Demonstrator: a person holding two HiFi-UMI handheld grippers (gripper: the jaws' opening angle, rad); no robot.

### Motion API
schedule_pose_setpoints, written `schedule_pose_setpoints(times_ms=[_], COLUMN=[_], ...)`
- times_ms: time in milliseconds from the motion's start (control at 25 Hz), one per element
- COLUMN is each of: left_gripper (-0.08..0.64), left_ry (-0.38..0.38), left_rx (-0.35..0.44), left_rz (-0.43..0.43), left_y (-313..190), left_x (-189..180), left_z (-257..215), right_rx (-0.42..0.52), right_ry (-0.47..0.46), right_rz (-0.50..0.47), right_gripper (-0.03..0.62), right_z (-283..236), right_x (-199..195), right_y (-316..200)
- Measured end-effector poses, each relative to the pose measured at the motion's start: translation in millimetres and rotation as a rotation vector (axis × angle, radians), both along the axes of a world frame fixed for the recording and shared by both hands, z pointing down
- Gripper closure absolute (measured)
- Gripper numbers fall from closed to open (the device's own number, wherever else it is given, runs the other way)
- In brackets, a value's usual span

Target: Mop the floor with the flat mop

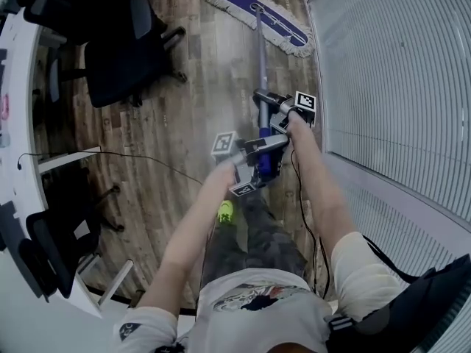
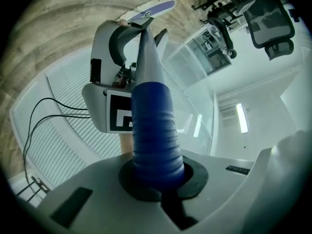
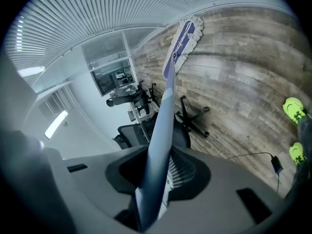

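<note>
Left tongs (image 2: pixel 158 179), right tongs (image 3: pixel 152 191) pinch mop handle (image 1: pixel 260 61); both shoes (image 3: pixel 294 109) only right gripper view.

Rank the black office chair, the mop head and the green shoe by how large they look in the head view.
1. black office chair: largest.
2. mop head: long but narrow, and farthest from the camera, so it may look smaller than it is.
3. green shoe: clearly smallest.

A white T-shirt (image 1: pixel 257 307) (printed at the chest) is worn with dark mottled trousers (image 1: pixel 265 245) and neon-yellow shoes (image 1: pixel 225 212); a black cable (image 1: pixel 303 212) is run along one arm.
</note>
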State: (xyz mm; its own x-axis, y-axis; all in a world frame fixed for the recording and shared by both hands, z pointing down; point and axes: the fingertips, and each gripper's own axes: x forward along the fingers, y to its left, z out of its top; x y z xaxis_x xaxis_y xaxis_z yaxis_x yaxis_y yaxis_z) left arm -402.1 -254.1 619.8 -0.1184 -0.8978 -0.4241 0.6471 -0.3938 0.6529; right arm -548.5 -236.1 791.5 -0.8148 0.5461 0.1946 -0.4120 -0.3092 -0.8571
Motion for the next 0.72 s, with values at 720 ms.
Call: schedule_pose_setpoints(times_ms=[720], left_gripper=[0.551], left_ry=[0.018], left_rx=[-0.051], left_rz=[0.083], left_y=[145.9], left_x=[170.6], left_z=[-18.4], right_rx=[-0.074], right_ry=[0.018], right_rz=[0.037], right_gripper=[0.495], right_z=[-17.0], right_x=[170.9], right_y=[143.2])
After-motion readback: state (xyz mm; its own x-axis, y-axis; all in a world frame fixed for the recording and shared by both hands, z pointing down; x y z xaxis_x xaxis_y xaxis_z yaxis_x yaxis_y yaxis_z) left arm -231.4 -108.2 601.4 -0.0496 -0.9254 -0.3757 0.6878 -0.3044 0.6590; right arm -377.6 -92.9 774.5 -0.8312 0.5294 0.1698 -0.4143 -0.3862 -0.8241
